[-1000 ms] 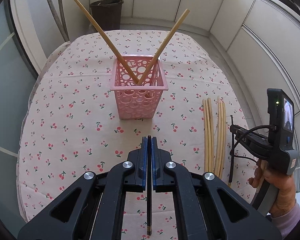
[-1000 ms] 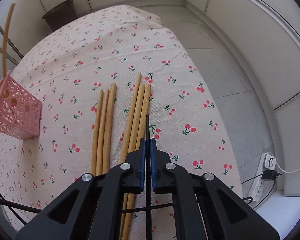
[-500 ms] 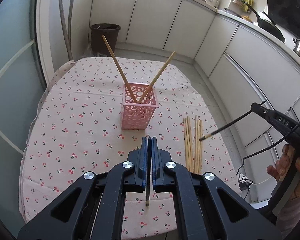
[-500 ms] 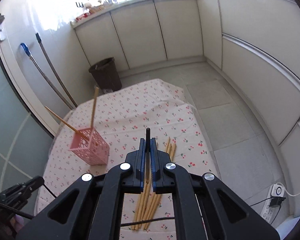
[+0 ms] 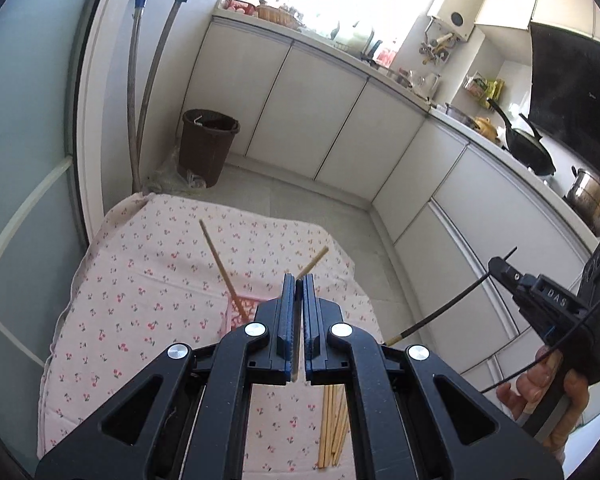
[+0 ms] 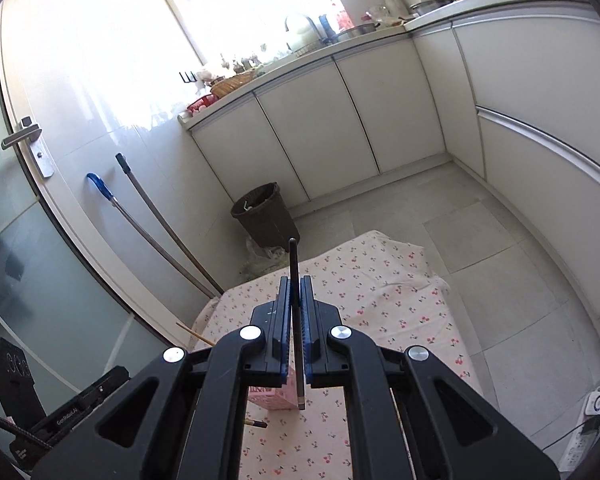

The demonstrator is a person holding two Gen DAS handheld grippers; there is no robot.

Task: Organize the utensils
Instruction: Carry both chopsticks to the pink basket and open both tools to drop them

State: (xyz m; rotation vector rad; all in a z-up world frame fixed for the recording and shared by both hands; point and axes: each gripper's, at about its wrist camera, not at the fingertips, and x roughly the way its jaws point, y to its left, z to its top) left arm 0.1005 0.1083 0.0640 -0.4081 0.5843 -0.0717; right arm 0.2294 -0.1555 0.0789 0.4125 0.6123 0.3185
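My left gripper [image 5: 296, 280] is shut on a dark chopstick [image 5: 295, 360] high above the cherry-print table [image 5: 140, 288]. The pink basket [image 5: 242, 314] below it is mostly hidden by the jaws. Two wooden chopsticks [image 5: 220, 264] stick out of the basket in a V. Several more wooden chopsticks [image 5: 332, 428] lie on the cloth to the right. My right gripper [image 6: 296, 282] is shut on a second dark chopstick [image 6: 294, 264] that pokes forward past its tips. In the left wrist view, the right gripper [image 5: 500, 270] appears at the right, held by a hand [image 5: 540, 384]. The pink basket [image 6: 276, 396] shows under the right jaws.
A brown waste bin [image 5: 208, 144] and two mop handles [image 5: 140, 80] stand past the table's far end. White cabinets [image 5: 340, 120] run along the back and right. A power strip [image 6: 592, 420] lies on the floor at the right. The left gripper's body [image 6: 72, 412] sits low left.
Both grippers have risen and tipped upward, so the table and basket have dropped low and small in both views. Each still grips its dark chopstick.
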